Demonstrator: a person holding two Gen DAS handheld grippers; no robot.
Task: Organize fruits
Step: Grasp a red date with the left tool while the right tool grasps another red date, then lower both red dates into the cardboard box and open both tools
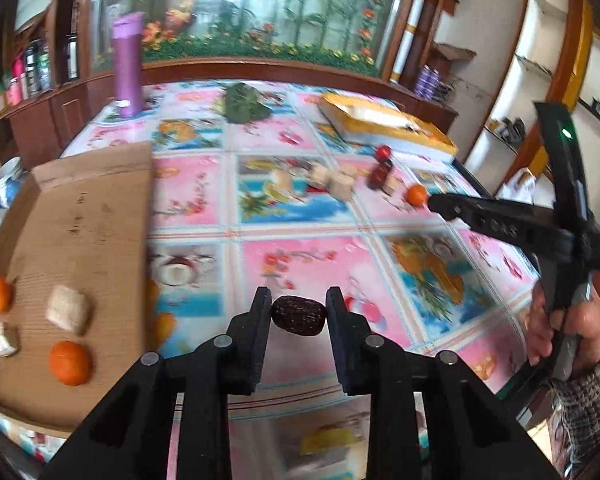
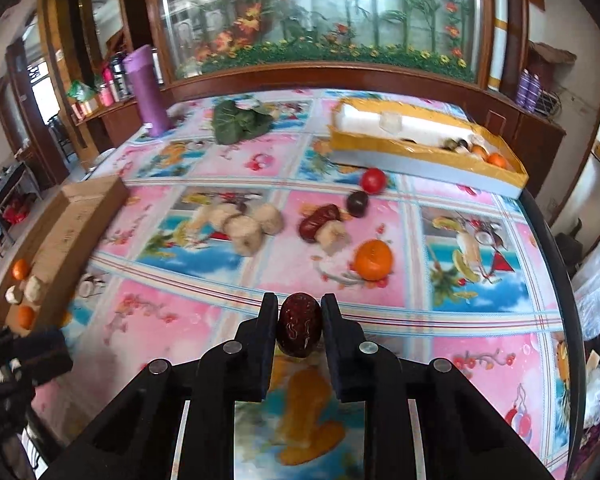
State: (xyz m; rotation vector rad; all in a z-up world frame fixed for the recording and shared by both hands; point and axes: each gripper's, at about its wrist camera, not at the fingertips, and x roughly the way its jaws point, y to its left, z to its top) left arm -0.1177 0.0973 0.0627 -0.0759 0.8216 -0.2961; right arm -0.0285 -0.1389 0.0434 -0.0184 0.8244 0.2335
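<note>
My left gripper (image 1: 299, 304) is shut on a dark wrinkled date (image 1: 299, 316), held sideways above the table. My right gripper (image 2: 299, 312) is shut on a dark red date (image 2: 300, 330), held upright above the table; it also shows in the left wrist view (image 1: 434, 202). A cardboard tray (image 1: 80, 208) at the left holds two oranges (image 1: 70, 362) and two pale fruit chunks (image 1: 67, 308). On the table lie an orange (image 2: 373, 259), a red date (image 2: 318, 220), a dark plum (image 2: 357, 203), a red tomato (image 2: 373, 180) and several pale chunks (image 2: 247, 234).
A yellow-rimmed white foam box (image 2: 420, 148) with some fruit stands at the back right. A purple bottle (image 2: 148, 92) and a green leafy bundle (image 2: 236, 120) are at the back. The table edge (image 2: 556, 264) runs down the right side.
</note>
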